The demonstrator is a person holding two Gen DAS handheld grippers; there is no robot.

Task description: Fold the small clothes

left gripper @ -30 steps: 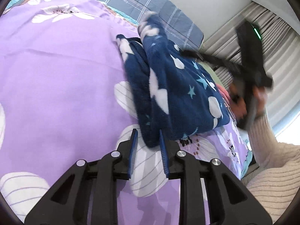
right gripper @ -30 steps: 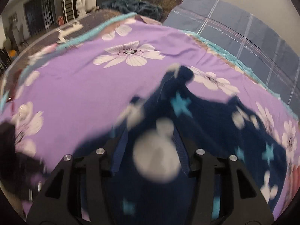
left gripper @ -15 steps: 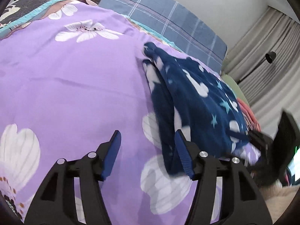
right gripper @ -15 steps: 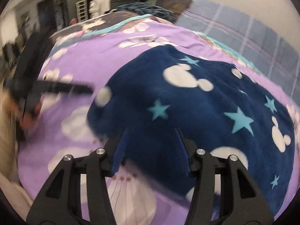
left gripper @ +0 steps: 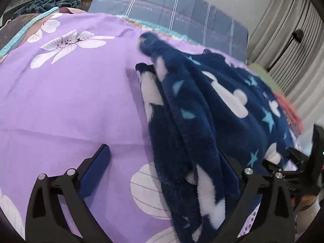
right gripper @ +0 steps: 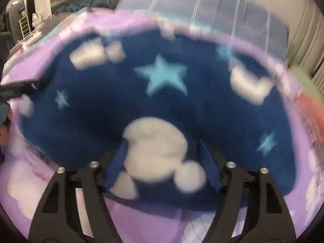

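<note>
Purple floral bedspread, blue plaid pillow, grey curtains

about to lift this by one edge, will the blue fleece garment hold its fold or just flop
The blue fleece garment will probably flop: it already sags in soft rolls on the purple bedsheet. Its thick pile looks grippy, so it likely won't slip from the left gripper. It is probably light, though bulky.

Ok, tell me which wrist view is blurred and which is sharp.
Right wrist view: motion-smeared throughout, the navy fleece garment soft-edged, only the right gripper crisp. Left wrist view: mostly sharp; fleece pile readable, slight blur at its far tip; fisheye bends the purple bedspread.
</note>
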